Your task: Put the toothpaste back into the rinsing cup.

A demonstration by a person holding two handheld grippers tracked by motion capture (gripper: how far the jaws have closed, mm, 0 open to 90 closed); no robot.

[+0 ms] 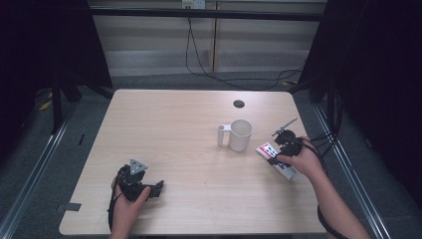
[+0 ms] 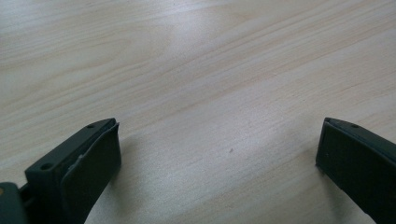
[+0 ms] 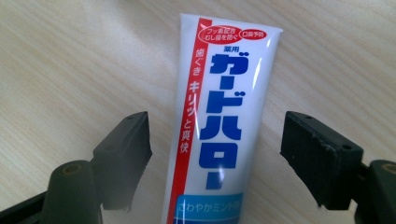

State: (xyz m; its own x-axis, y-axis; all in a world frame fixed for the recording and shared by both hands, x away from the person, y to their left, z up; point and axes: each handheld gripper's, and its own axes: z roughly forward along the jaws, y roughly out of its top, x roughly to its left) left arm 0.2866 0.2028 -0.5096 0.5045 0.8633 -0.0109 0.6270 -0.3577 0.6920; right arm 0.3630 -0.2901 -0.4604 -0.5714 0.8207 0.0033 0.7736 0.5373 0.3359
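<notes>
A white toothpaste tube with blue and red Japanese lettering lies flat on the wooden table, at the right in the high view. My right gripper hangs over it with a jaw on each side of the tube. Both pads stand off the tube, so the gripper is open. A white mug stands upright just left of the tube, its handle to the left. Near the table's front left my left gripper rests open; in the left gripper view bare wood lies between its jaws.
A round dark cable hole sits in the table's far side. Black cables trail off the right edge by my right hand. Metal rails run along the floor on both sides of the table.
</notes>
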